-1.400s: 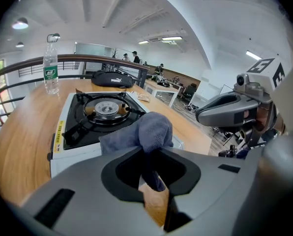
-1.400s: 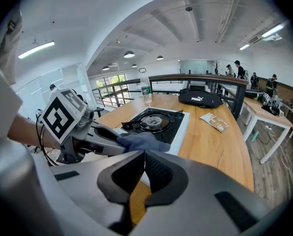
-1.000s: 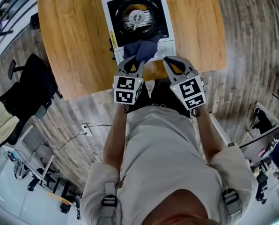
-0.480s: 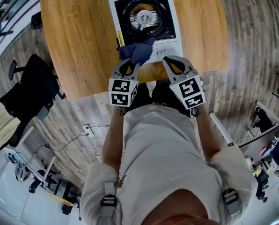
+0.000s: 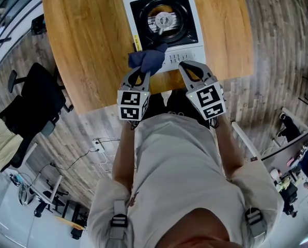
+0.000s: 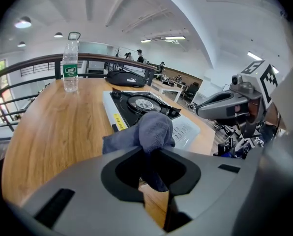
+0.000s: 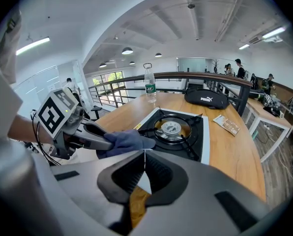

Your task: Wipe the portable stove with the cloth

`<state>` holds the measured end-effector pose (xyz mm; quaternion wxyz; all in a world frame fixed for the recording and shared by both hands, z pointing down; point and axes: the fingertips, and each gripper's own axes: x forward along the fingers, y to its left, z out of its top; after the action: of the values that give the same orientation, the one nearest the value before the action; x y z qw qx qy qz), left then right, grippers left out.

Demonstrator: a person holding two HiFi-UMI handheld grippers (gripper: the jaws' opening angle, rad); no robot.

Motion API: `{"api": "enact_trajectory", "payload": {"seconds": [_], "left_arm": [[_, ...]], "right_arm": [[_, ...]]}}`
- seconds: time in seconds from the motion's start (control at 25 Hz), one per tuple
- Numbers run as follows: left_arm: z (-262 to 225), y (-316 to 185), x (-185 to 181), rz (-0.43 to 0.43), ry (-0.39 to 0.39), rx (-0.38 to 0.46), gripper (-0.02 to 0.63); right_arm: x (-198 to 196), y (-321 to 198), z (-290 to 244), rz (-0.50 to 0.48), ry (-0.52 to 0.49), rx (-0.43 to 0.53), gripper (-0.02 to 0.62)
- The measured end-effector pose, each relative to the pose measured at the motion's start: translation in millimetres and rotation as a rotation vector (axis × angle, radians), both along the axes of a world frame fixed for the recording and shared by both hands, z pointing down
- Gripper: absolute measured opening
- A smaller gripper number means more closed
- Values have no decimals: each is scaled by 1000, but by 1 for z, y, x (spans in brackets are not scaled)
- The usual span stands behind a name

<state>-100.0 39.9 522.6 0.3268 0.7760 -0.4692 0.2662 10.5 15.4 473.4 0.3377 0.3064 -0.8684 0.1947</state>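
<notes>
1. A white portable stove with a black top and a round central burner [image 5: 164, 22] sits on a round-edged wooden table [image 5: 87, 45], close to the table's near edge.
2. The left gripper [image 5: 138, 72] has its jaws clamped on a bunched dark blue cloth [image 5: 146, 61], with a fold of the fabric hanging down between them.
3. The cloth is at the stove's front left corner, covering the left end of the pale control strip. I cannot tell whether it presses on the surface.
4. The right gripper [image 5: 187, 66] has its jaws closed together with nothing between them. It sits at the stove's front edge, just right of the cloth and apart from it.
5. Both grippers are held side by side in front of the person's chest, pointing at the stove.
6. A clear plastic water bottle with a green label [image 6: 70, 63] stands upright at the far side of the table, and a black bag [image 6: 126, 77] lies near it.
7. A small flat packet [image 7: 226, 124] lies on the wood to the right of the stove.
</notes>
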Motion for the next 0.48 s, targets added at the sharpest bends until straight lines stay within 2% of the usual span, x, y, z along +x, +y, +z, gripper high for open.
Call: {"api": "enact_trajectory", "payload": {"seconds": [0.32,0.48], "left_arm": [[-8,3,-34,-13,-33,47,78],[-20,-5,-52,-45,-18,89,78]], "right_arm": [[-19,-6,0,11,4,-7,20],[-29,-10,0,7,6,-8,20]]}}
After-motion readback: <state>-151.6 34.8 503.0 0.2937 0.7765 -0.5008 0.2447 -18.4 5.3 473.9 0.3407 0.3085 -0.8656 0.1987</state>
